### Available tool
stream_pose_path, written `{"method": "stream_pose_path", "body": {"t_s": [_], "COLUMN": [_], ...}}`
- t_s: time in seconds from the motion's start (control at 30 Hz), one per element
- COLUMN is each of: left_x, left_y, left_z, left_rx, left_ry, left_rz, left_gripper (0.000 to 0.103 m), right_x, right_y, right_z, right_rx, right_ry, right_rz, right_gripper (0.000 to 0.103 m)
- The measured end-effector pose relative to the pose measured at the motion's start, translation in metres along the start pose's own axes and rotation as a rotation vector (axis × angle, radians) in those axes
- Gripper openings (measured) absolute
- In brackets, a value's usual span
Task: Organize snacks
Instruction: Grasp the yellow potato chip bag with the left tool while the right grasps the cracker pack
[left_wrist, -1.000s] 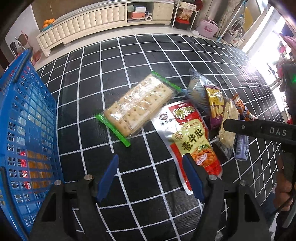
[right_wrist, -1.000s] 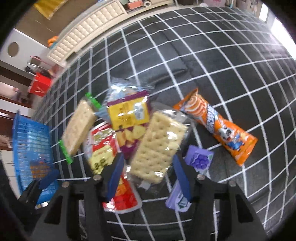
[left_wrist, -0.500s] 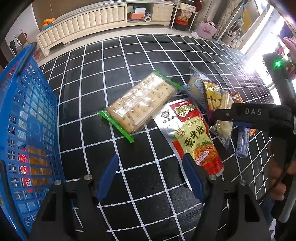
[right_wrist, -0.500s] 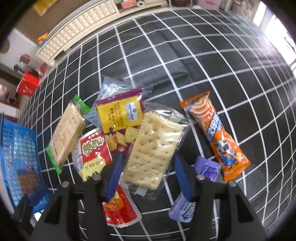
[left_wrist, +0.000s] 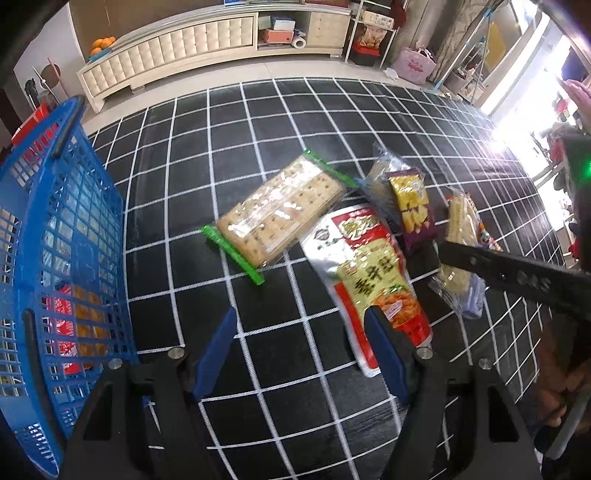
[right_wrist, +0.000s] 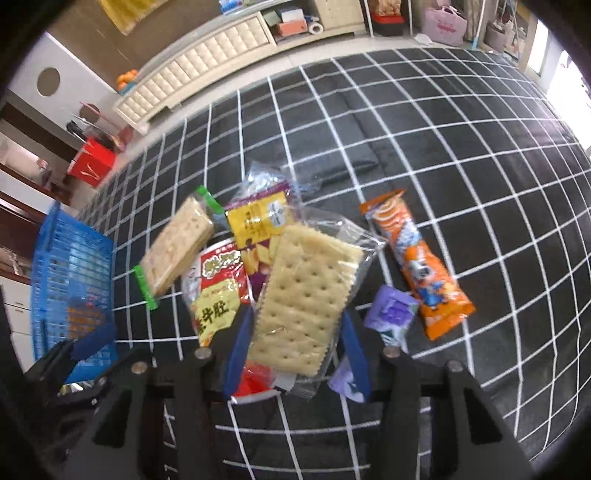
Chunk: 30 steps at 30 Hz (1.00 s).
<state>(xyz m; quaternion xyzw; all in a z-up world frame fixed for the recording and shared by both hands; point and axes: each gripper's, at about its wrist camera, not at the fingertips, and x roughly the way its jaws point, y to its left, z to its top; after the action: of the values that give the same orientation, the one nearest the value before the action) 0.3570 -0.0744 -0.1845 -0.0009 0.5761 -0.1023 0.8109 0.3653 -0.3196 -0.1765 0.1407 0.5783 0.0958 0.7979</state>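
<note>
My right gripper is shut on a clear cracker pack and holds it above the snack pile; it also shows in the left wrist view. Under it lie a red-and-yellow pouch, a purple-and-yellow chip bag, a green-ended cracker pack, a purple packet and an orange snack tube. My left gripper is open and empty over the checked mat, near the pouch and the green-ended crackers. A blue basket stands at the left with snacks inside.
The black checked mat covers the floor. A cream cabinet runs along the far wall. A red box and a pink bag stand beyond the mat. The basket also shows in the right wrist view.
My right gripper has closed on the clear cracker pack and lifted it off the pile. My left gripper stays open and has shifted slightly away from the basket.
</note>
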Motion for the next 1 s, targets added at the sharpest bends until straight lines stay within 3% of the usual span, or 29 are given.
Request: {"method": "stream_pose_path", "body": {"t_s": [0.17, 0.47, 0.73, 0.93, 1.0], "left_x": [0.000, 0.021, 0.054, 0.086, 0.094], "left_y": [-0.019, -0.080, -0.114, -0.112, -0.104], "left_z": [0.012, 0.047, 0.075, 0.091, 0.096], "left_rx": [-0.008, 0.004, 0.007, -0.029, -0.045], "left_ry": [0.003, 0.010, 0.046, 0.072, 0.078], "left_rz": [-0.031, -0.040, 0.035, 0.103, 0.090], "left_gripper": [0.069, 0.069, 0.069, 0.069, 0.071], "right_x": [-0.027, -0.024, -0.007, 0.004, 0.006], "right_y": [-0.026, -0.039, -0.044, -0.051, -0.052], "right_z": [0.000, 0.022, 0.036, 0.040, 0.039], "right_rx": [-0.013, -0.019, -0.103, -0.108, -0.105], "right_ry": [-0.044, -0.053, -0.034, -0.023, -0.019], "right_rz": [-0.017, -0.046, -0.057, -0.041, -0.037], "right_gripper": [0.053, 0.053, 0.053, 0.053, 0.053]}}
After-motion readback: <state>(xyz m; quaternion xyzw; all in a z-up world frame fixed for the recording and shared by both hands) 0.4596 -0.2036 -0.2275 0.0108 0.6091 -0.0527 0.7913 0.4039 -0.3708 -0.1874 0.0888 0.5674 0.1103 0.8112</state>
